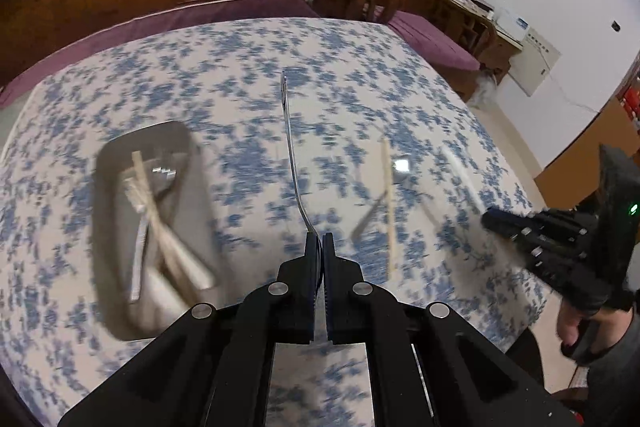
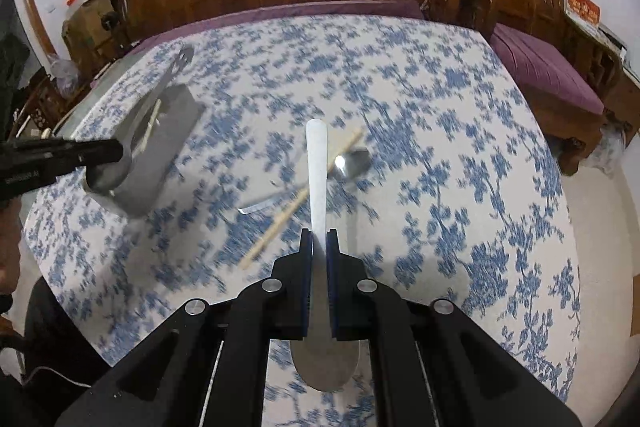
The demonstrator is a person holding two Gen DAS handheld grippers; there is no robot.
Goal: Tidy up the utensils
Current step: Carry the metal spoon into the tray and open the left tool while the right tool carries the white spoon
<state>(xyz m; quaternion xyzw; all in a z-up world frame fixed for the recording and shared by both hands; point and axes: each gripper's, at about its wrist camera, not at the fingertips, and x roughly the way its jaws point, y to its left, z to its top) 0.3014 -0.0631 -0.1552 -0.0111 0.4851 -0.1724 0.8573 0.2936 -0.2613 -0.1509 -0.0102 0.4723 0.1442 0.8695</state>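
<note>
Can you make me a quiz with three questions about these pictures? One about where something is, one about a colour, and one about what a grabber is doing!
1. Where is the grey tray?
A. on the tablecloth, left of the left gripper
B. on the purple bench
C. on the floor

2. What colour are the tablecloth's flowers?
A. red
B. blue
C. yellow

3. What is the right gripper doing?
A. wide open, empty
B. shut on a chopstick
C. shut on a metal spoon

Answers: 1 A, it sits on the cloth left of the fingers; 2 B, blue blossoms on white; 3 C, its pads pinch the spoon's handle.
</note>
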